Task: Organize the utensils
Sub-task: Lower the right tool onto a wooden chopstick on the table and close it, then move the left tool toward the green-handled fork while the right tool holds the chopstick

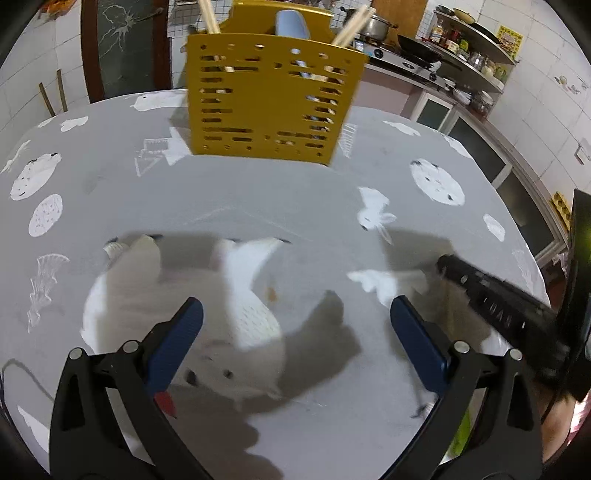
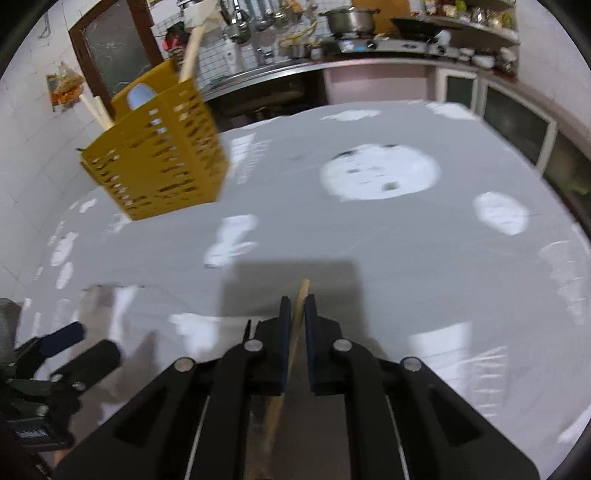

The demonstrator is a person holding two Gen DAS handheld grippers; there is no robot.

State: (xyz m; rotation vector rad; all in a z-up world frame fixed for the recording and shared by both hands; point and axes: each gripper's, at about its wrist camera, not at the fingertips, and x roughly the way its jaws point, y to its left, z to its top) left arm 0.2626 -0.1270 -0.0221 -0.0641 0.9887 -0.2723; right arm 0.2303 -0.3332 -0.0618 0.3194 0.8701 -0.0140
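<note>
A yellow slotted utensil holder (image 1: 271, 98) stands at the far side of the table, with wooden chopsticks (image 1: 351, 27) and a pale blue utensil (image 1: 291, 22) sticking out of it. It also shows at the left in the right wrist view, the holder (image 2: 159, 155). My left gripper (image 1: 295, 314) hangs open over the tablecloth with nothing between its blue pads. My right gripper (image 2: 295, 299) is shut on a single wooden chopstick (image 2: 301, 295), whose tip pokes out past the pads. The right gripper's black body (image 1: 495, 299) enters the left wrist view from the right.
The table wears a grey cloth (image 1: 258, 199) printed with white animal shapes. A kitchen counter with a stove, a pot (image 2: 351, 20) and a pan runs behind the table. Shelves with jars sit at the far right. The left gripper (image 2: 66, 347) shows at the lower left of the right wrist view.
</note>
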